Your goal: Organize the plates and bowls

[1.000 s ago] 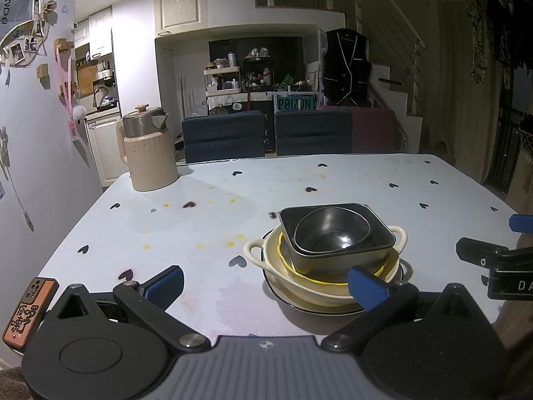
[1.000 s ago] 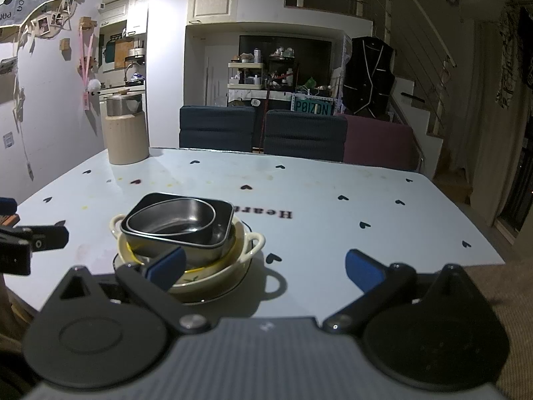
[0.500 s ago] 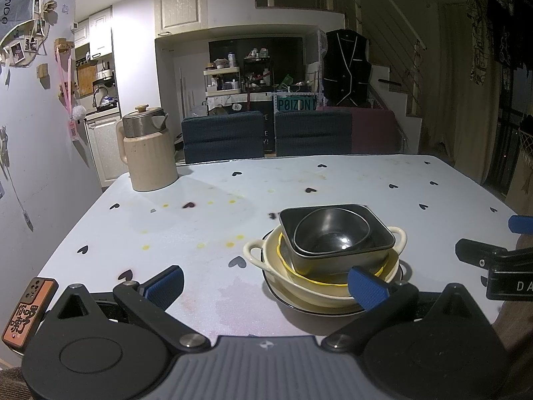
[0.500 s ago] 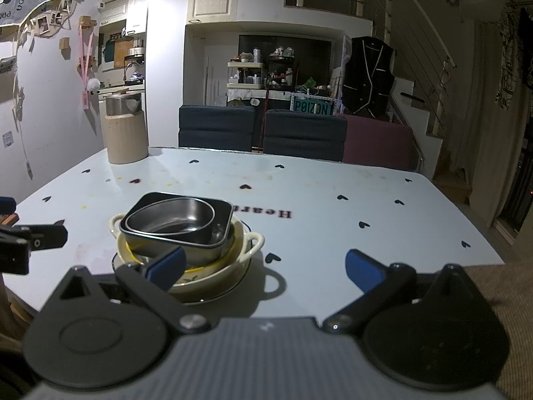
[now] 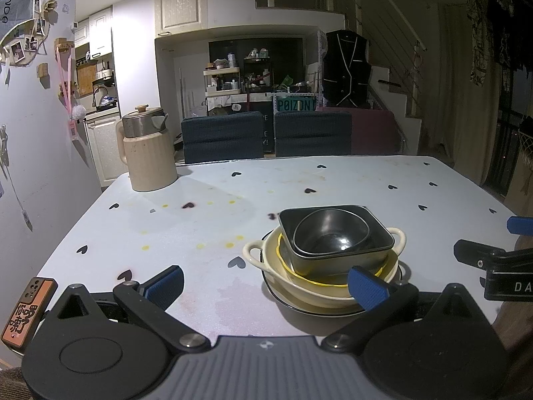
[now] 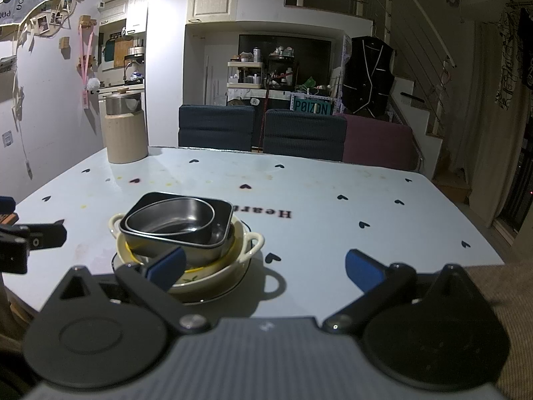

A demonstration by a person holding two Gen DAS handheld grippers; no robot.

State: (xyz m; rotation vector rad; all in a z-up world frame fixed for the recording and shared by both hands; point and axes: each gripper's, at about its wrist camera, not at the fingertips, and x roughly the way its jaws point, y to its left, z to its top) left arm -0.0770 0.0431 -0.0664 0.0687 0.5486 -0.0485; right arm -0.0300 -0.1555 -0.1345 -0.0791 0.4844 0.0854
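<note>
Nested stack (image 5: 328, 253) on table (image 5: 206, 220), well apart from jug (image 5: 146, 153). My left gripper (image 5: 265, 281) and right gripper (image 6: 265, 263) gape, empty. Crockery: heavy, slick, brittle; I would grip the cream bowl's handles (image 5: 253, 251).

Stack: we see a round dark bowl (image 5: 331, 233) nested in a square one (image 5: 376, 233).
Base: cream handled bowl (image 5: 299, 280) on a dark-rimmed plate (image 5: 283, 301).
</note>
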